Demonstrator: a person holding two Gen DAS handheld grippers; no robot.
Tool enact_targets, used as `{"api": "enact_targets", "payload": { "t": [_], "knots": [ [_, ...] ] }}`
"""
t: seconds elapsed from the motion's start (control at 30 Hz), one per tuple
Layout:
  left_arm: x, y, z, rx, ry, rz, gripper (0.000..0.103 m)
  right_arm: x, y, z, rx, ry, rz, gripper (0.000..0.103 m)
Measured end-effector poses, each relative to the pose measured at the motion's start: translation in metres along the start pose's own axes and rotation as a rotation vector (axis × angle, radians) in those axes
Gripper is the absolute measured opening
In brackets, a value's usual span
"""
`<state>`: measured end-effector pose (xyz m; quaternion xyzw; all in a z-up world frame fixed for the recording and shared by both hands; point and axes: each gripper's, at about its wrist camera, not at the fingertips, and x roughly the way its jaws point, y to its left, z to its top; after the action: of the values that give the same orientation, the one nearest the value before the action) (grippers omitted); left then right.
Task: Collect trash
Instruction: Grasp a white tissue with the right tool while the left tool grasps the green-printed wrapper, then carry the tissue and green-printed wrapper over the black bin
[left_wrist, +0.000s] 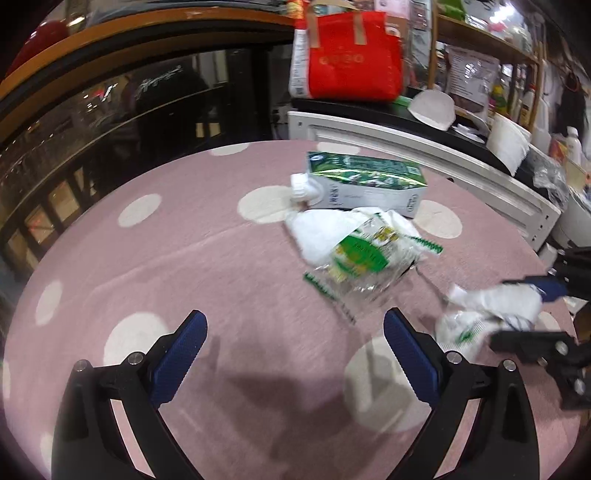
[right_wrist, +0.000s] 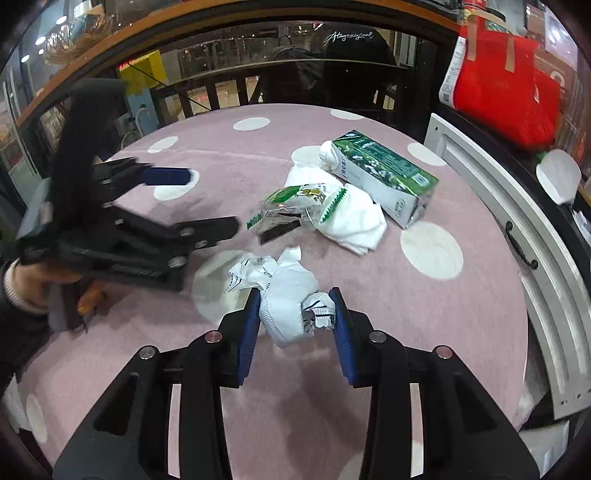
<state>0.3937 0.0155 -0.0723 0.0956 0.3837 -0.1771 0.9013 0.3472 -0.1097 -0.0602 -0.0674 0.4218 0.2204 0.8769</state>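
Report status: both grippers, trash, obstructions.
Left gripper open, empty, above the pink dotted tablecloth. Right gripper closed on crumpled white wrapper. Green-white carton, clear green snack bag remain. Nothing blocking.

The right gripper (right_wrist: 293, 310), low at centre of its own view, has its blue pads pressed against a crumpled white wrapper (right_wrist: 286, 295). The left gripper (left_wrist: 293, 341) stands wide apart, nothing between its fingers, gripped by a hand (right_wrist: 40, 280) at the left edge.

- Small shop or café corner: pink dotted table (left_wrist: 221, 240)
- behind table, glass window (right_wrist: 258, 66) onto mall railings
- beside table, stocked wooden shelf (left_wrist: 487, 40), red bag (left_wrist: 354, 55)
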Motion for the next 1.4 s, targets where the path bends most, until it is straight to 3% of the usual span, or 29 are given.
{"api": "enact_targets", "payload": {
  "t": [0.17,0.4,0.43,0.63,0.8,1.1,1.4],
  "knots": [
    [0.015,-0.026,0.009,0.121,-0.006,-0.018,0.092,-0.018,-0.007,-0.012,0.039,-0.017,0.004,0.038],
    [0.039,-0.039,0.018,0.157,0.052,-0.026,0.063,-0.032,-0.022,-0.034,0.107,-0.020,0.012,0.038],
    [0.037,-0.039,0.018,0.149,0.038,-0.018,0.053,-0.034,-0.024,-0.037,0.114,-0.023,0.009,0.038],
    [0.022,-0.030,0.014,0.067,0.027,-0.017,0.035,-0.046,-0.035,-0.051,0.159,-0.049,-0.001,0.038],
    [0.002,-0.023,0.005,-0.015,-0.006,0.009,0.034,-0.057,-0.038,-0.062,0.192,-0.074,0.002,0.038],
    [-0.048,-0.037,-0.021,-0.049,-0.061,0.057,0.034,-0.083,-0.037,-0.087,0.211,-0.109,0.002,0.038],
    [-0.089,-0.073,-0.046,-0.078,-0.084,0.018,0.034,-0.111,-0.043,-0.115,0.240,-0.133,-0.014,0.038]
  ]
}}
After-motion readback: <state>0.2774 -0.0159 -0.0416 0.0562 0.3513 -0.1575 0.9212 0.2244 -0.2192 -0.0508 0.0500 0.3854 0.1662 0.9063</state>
